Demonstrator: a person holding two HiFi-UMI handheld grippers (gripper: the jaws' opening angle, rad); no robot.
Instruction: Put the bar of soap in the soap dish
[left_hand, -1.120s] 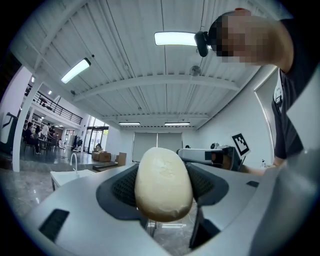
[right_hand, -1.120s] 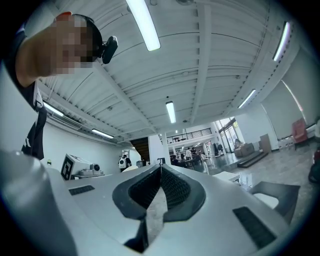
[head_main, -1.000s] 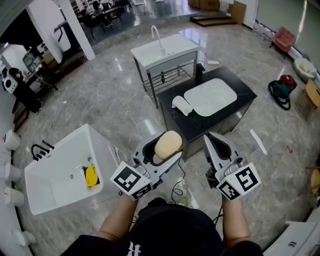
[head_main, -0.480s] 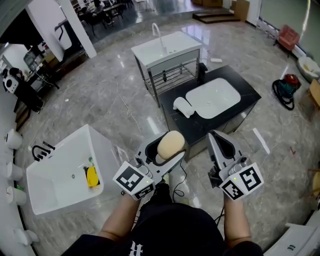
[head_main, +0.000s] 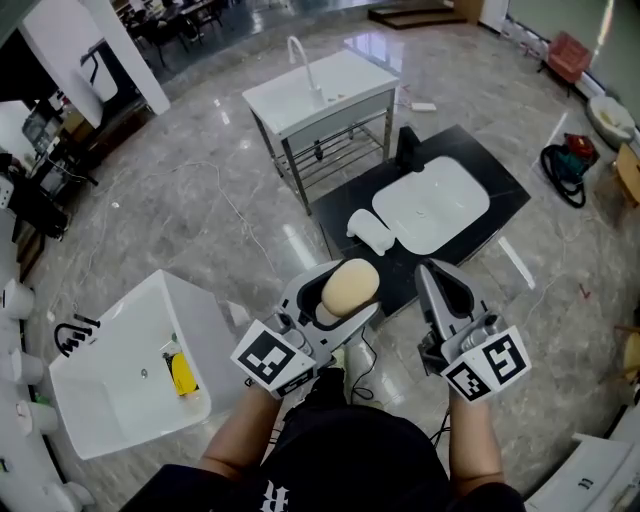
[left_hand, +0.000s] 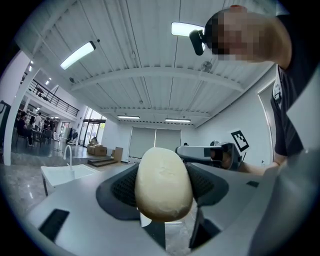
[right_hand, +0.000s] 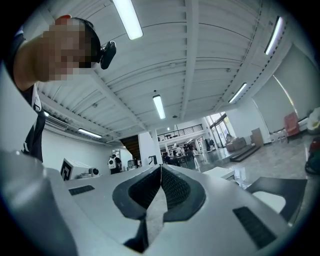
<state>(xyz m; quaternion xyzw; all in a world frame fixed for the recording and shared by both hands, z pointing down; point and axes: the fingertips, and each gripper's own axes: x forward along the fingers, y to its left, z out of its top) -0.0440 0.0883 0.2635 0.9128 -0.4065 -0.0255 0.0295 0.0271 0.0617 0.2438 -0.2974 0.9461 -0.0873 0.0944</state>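
Note:
A cream oval bar of soap is held between the jaws of my left gripper, which is shut on it in mid-air, below the near edge of a black counter. In the left gripper view the soap fills the gap between the dark pads. A small white object, possibly the soap dish, lies on the counter left of a white basin. My right gripper hangs beside the left one, shut and empty; its pads meet in the right gripper view.
A white sink stand with a tap stands beyond the counter. A white bathtub with a yellow item is at the lower left. Cables and a hose reel lie on the grey marble floor.
The counter has drawn a little closer under both grippers and the bathtub has slid lower left. The soap stays gripped in the left gripper; the right stays shut.

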